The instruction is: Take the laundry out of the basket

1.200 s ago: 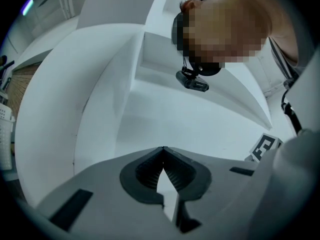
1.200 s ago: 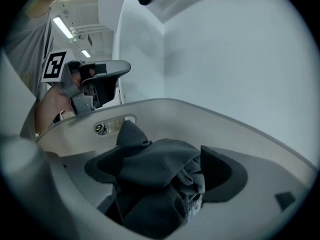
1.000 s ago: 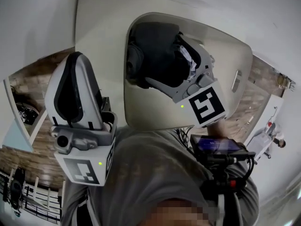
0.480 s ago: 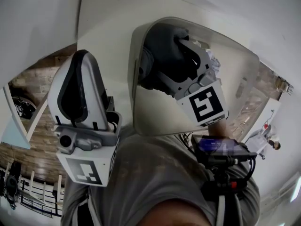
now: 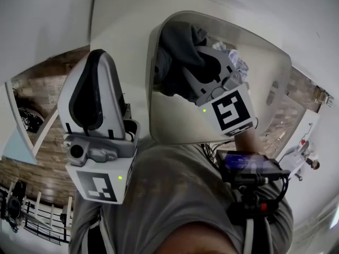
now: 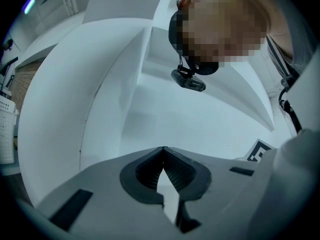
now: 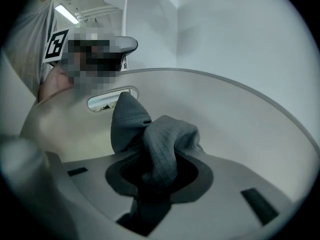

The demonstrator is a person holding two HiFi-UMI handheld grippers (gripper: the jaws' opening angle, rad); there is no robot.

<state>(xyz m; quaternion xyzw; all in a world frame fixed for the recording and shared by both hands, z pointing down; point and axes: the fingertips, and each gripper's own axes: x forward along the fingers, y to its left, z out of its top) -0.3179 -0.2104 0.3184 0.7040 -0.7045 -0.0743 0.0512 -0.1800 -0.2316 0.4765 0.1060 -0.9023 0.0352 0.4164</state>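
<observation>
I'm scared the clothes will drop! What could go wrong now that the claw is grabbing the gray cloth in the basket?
1. The right gripper has just been closing its jaws on only a bunched fold of the gray cloth, so the cloth might slip out when lifted.
2. The left gripper is shut, empty and away from the basket. Nothing steadies the basket, so a pull might drag or tip it.

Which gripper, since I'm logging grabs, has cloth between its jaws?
The right gripper: its jaws have just been closing on the grey cloth in the basket. The left gripper, outside it, is shut on nothing.
</observation>
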